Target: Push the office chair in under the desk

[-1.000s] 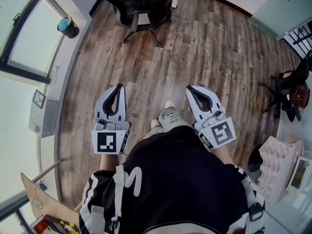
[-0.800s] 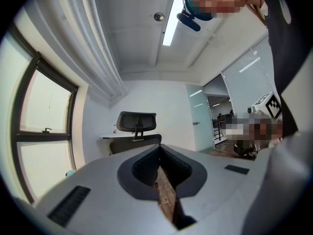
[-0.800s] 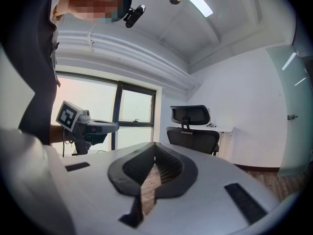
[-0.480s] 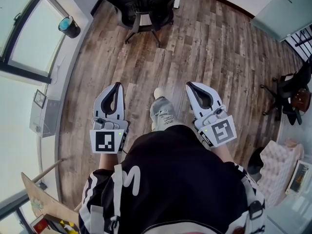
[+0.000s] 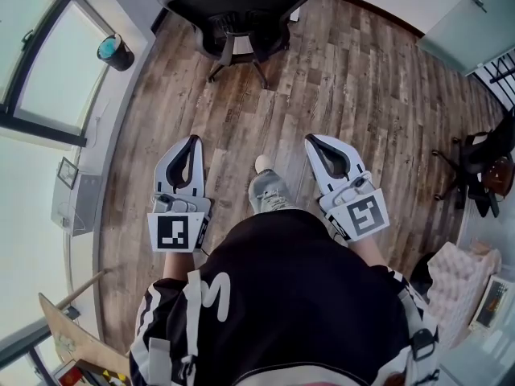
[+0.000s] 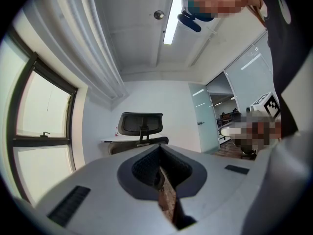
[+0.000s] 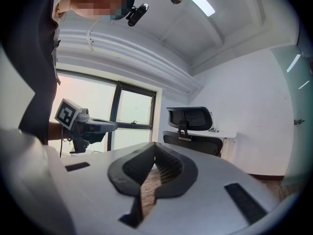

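Note:
A black mesh office chair (image 5: 241, 14) stands at the far end of the wood floor, its back turned to me. In the left gripper view the chair (image 6: 142, 129) is in front of a white desk (image 6: 110, 142) against the wall; the right gripper view shows the same chair (image 7: 190, 126) and desk (image 7: 227, 131). My left gripper (image 5: 191, 141) and right gripper (image 5: 312, 141) are held level side by side, well short of the chair. Both are shut with nothing between the jaws.
A dark bin with a teal top (image 5: 115, 51) stands by the window wall at the left. A second dark chair (image 5: 475, 163) is at the right edge near a glass partition. My shoe (image 5: 263, 167) shows on the floor between the grippers.
I have stepped forward toward the chair, which now sits a little lower and nearer in the head view. Both grippers came along and stayed shut.

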Motion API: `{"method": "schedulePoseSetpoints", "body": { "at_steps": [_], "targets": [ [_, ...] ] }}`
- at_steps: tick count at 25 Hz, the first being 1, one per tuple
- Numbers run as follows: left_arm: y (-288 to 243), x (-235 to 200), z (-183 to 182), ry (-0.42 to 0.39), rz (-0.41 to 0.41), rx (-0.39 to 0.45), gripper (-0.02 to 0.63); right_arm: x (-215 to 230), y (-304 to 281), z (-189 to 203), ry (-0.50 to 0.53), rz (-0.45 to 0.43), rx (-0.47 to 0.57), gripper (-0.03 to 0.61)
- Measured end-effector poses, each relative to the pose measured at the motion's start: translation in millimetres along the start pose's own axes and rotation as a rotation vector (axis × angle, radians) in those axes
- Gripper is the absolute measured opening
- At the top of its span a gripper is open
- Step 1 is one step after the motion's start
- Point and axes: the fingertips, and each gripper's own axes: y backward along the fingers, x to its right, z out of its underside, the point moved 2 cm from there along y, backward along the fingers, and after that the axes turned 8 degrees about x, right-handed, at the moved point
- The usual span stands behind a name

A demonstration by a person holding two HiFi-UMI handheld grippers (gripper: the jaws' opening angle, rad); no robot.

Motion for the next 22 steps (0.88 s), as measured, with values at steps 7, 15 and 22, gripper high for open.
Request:
{"method": "schedulePoseSetpoints", "body": {
  "at_steps": [7, 15, 22],
  "targets": [
    [-33, -17, 7, 0.008, -0.002, -0.013, 0.009, 24, -33, 2, 0.002, -0.007, 0.005, 0.009],
    [-66, -32, 17, 0.003, 0.007, 0.003, 0.009, 49, -62, 10, -0.004, -0.006, 0.000, 0.009],
    [-91, -47, 28, 0.029, 0.006, -0.049, 0.009, 69, -88, 16, -0.009, 0.004, -0.007, 0.009]
  ]
}}
